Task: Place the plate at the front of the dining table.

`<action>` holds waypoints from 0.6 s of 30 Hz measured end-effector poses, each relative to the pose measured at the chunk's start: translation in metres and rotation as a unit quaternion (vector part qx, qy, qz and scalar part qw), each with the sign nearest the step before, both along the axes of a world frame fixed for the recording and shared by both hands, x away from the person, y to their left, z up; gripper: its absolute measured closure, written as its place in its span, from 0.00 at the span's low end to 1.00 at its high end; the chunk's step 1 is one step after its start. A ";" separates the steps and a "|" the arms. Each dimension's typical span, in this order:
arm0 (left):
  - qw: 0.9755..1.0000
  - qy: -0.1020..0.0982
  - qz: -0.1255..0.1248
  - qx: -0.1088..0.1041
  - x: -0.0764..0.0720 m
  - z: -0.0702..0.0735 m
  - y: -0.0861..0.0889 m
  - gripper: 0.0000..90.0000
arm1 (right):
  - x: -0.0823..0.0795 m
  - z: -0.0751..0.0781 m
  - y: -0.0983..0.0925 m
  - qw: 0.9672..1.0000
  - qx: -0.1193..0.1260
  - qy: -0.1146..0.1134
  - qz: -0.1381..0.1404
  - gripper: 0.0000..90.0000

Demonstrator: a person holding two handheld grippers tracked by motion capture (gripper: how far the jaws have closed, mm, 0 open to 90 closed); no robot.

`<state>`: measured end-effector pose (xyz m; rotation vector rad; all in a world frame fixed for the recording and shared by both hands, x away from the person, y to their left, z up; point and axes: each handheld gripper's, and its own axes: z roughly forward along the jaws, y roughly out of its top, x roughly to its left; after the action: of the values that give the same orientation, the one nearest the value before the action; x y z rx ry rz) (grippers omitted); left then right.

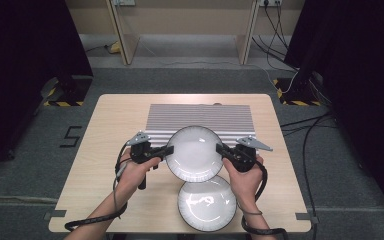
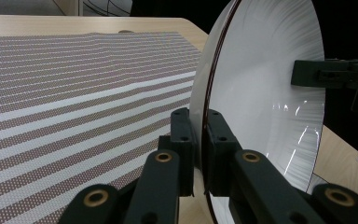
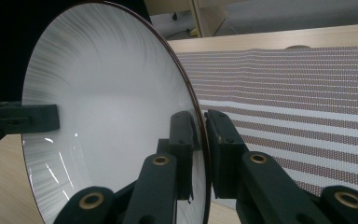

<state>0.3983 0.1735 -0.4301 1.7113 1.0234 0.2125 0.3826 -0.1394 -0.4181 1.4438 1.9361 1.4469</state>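
A white plate with a grey-streaked rim hangs above the table, tilted up toward the person. My left gripper is shut on its left rim, one jaw on each face. My right gripper is shut on the opposite rim in the same way. A second matching plate lies flat on the table near the front edge, just below the held one. Behind both lies a striped grey placemat.
The wooden table has bare wood left and right of the placemat. Cables trail over the grey floor to the right. Wooden furniture legs stand beyond the table, and dark curtains flank both sides.
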 end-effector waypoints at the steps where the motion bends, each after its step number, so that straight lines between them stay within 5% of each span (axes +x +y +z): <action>1: 1.000 0.000 0.000 0.000 0.000 0.000 0.000 0.92 | 0.000 0.000 0.000 1.000 0.000 0.000 0.000 0.90; 18: 1.000 -0.004 0.005 0.000 0.007 0.004 0.002 0.92 | 0.008 0.004 0.003 1.000 -0.003 -0.007 -0.002 0.90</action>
<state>0.4049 0.1752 -0.4265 1.7035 1.0267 0.2249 0.3902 -0.1369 -0.4142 1.4306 1.9268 1.4441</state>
